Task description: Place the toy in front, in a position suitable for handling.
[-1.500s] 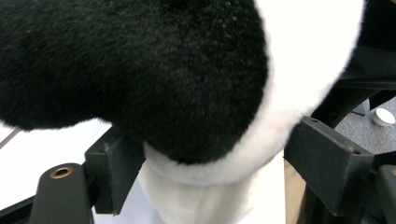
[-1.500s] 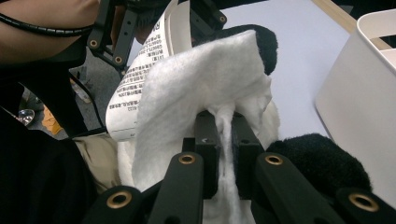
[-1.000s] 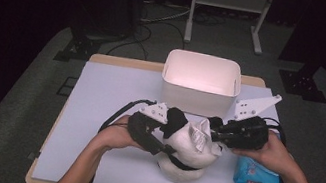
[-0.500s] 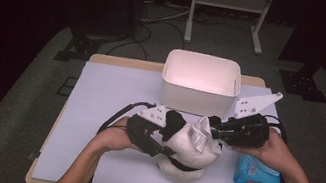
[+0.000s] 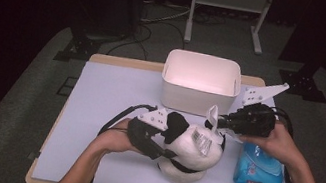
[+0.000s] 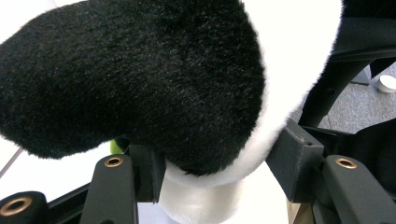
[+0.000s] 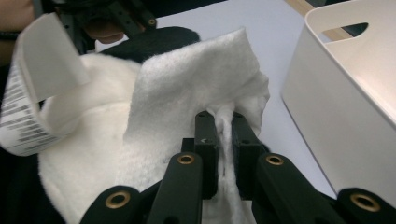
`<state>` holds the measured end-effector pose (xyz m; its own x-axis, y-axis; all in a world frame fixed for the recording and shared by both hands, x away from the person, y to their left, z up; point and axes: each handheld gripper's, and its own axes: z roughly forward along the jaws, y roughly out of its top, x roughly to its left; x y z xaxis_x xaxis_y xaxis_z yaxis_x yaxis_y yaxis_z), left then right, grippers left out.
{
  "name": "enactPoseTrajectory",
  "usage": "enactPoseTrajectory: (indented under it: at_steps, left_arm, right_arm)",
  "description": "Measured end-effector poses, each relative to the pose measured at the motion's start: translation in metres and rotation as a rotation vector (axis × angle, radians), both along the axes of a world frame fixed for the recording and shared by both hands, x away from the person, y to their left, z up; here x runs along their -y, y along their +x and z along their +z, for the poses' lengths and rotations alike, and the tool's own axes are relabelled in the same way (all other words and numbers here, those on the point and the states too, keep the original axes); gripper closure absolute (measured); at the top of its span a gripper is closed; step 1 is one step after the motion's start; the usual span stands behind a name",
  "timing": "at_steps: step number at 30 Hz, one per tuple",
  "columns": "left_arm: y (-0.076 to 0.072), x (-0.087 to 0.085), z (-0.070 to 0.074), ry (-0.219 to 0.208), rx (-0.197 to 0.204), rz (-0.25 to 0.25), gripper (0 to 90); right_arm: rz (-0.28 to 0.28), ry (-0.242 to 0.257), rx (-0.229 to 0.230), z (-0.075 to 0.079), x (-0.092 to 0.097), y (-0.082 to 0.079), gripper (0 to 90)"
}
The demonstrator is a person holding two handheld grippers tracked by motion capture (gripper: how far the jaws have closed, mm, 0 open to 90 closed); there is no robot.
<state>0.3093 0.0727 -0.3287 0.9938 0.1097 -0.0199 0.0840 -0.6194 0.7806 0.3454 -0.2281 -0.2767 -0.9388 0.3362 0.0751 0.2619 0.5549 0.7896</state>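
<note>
A black-and-white plush toy [image 5: 191, 152] lies on the table near the front edge. My left gripper [image 5: 169, 138] comes in from the left, and its jaws have just been closing. They now press on a black furry limb [image 6: 140, 84] of the toy, so the left gripper [image 6: 219, 163] grips it. My right gripper [image 5: 220, 124] reaches in from the right. This right gripper [image 7: 223, 135] is shut on a fold of white fuzzy fabric [image 7: 187, 88] at the toy's top. I cannot tell if that fabric is part of the toy or a separate cloth. A barcode label [image 7: 28, 102] sticks up beside it.
A white plastic bin [image 5: 200, 85] stands just behind the toy and close to the right gripper, its wall [image 7: 345, 107] at the right. A blue pack of wipes [image 5: 258, 172] lies under the right forearm. A pale mat [image 5: 109, 97] covers the table.
The right gripper has shifted slightly back and to the right, drawing the white fabric up from the toy. The left hand has stayed in place on the toy.
</note>
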Motion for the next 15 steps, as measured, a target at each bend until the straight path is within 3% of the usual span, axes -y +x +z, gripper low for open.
enactPoseTrajectory:
  at_steps: [7, 15]
  left_arm:
    - [0.002, -0.003, -0.002, -0.008, -0.006, 0.002, 43.0]
    - [0.001, 0.001, -0.001, -0.012, -0.004, -0.005, 42.8]
  right_arm:
    - [-0.029, -0.006, -0.003, -0.001, 0.008, 0.003, 83.5]
    - [-0.012, -0.014, -0.007, 0.002, 0.011, -0.009, 83.6]
